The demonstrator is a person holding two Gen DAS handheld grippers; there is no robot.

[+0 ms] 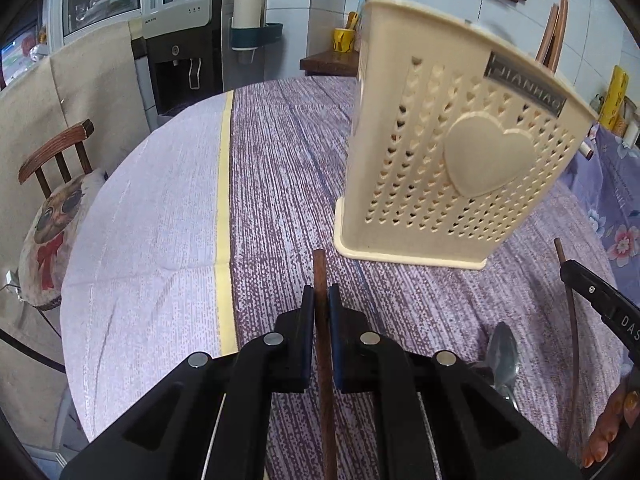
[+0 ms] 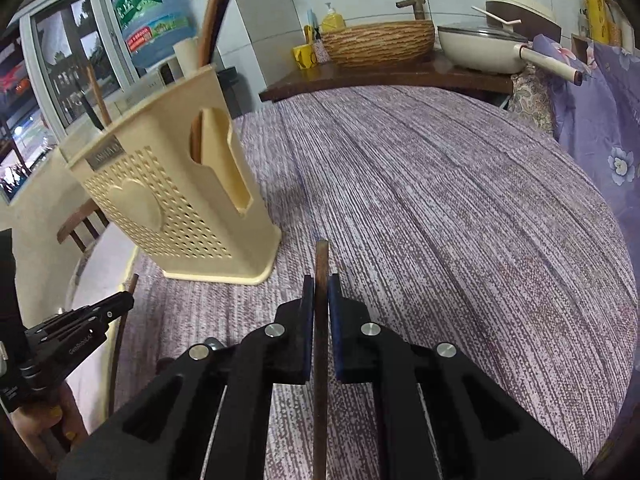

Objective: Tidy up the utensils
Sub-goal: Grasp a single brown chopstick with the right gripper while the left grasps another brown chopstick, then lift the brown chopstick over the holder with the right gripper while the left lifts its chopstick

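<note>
Tongs (image 1: 320, 296) — clamped chopstick (image 1: 322, 352) — holder (image 1: 452, 148)

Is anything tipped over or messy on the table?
Nothing is tipped or spilled. The cream holder stands upright on the tablecloth. A metal spoon lies loose on the cloth, not yet put away.

Two dark wooden chopsticks (image 1: 322, 320) (image 2: 321, 320) are pinched lengthwise near a cream perforated holder (image 1: 452, 152) standing upright.
</note>
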